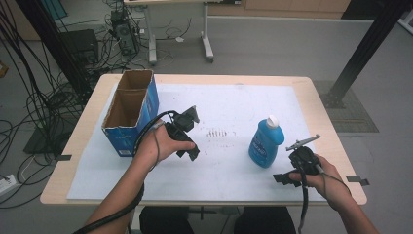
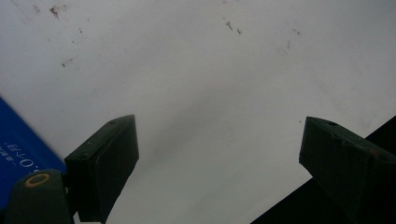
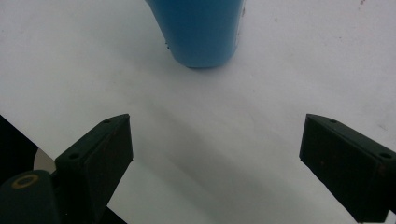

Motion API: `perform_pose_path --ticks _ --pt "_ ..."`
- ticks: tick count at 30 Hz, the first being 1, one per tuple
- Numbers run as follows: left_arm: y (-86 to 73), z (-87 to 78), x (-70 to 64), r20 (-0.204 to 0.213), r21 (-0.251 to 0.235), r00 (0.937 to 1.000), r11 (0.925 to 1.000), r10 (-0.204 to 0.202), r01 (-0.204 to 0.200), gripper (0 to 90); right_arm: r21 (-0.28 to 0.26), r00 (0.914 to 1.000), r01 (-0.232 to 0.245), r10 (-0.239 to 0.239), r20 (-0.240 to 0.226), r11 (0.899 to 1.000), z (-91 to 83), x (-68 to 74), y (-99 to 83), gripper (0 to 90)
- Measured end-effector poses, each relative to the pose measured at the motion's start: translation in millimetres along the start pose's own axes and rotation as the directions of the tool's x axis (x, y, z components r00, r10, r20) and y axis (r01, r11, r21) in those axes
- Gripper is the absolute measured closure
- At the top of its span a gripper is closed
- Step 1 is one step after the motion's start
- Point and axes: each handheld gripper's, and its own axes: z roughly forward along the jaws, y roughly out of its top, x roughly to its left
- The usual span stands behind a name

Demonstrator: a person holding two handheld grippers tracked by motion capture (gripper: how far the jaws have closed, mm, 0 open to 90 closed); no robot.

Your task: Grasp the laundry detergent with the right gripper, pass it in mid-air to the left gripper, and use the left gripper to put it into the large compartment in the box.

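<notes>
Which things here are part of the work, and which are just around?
In the job: blue bottle, upright ahead of the open right gripper; cardboard box beside the open left gripper.
Just around: white mat, floor cables, computer tower.

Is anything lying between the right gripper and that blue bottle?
Nothing: in the right gripper view, bare white mat separates the open right gripper from the blue bottle.

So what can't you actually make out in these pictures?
- Blue bottle: the right gripper view cuts off its top at the frame edge; its label print is too small in the high view.
- Cardboard box: its floor is hidden by its own walls in the high view.
- Blue box side: the left gripper view cuts it off at the frame edge, and its white print is blurred.
</notes>
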Motion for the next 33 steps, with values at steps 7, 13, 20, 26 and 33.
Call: perform_pose_path --ticks 7,13,20,26,33 --pt "0.1 0.4 -1.2 0.001 0.001 1.0000 1.0000 0.000 0.000 12.2 -0.023 1.0000 0.007 -0.007 -0.002 1.000 3.7 4.4 -0.6 9.4" --pt "0.6 1.0 -1.8 0.001 0.001 1.0000 1.0000 0.002 -0.002 12.2 -0.056 0.9998 0.018 -0.018 -0.006 0.998 7.7 8.8 -1.8 9.4" --pt "1.1 0.0 -2.5 0.000 0.003 1.0000 1.0000 0.009 -0.009 12.3 -0.124 0.9999 0.009 -0.009 -0.006 0.992 14.2 13.3 -3.9 8.4" --pt "0.7 0.0 -3.4 -0.003 0.001 1.0000 1.0000 0.006 -0.006 12.3 -0.176 1.0000 0.000 0.000 0.001 0.984 20.3 14.0 -6.1 8.4" --pt "1.0 -0.9 -4.1 -0.002 0.000 1.0000 1.0000 0.008 -0.008 12.3 -0.257 1.0000 -0.006 0.004 -0.008 0.966 26.1 16.3 -9.4 8.5"
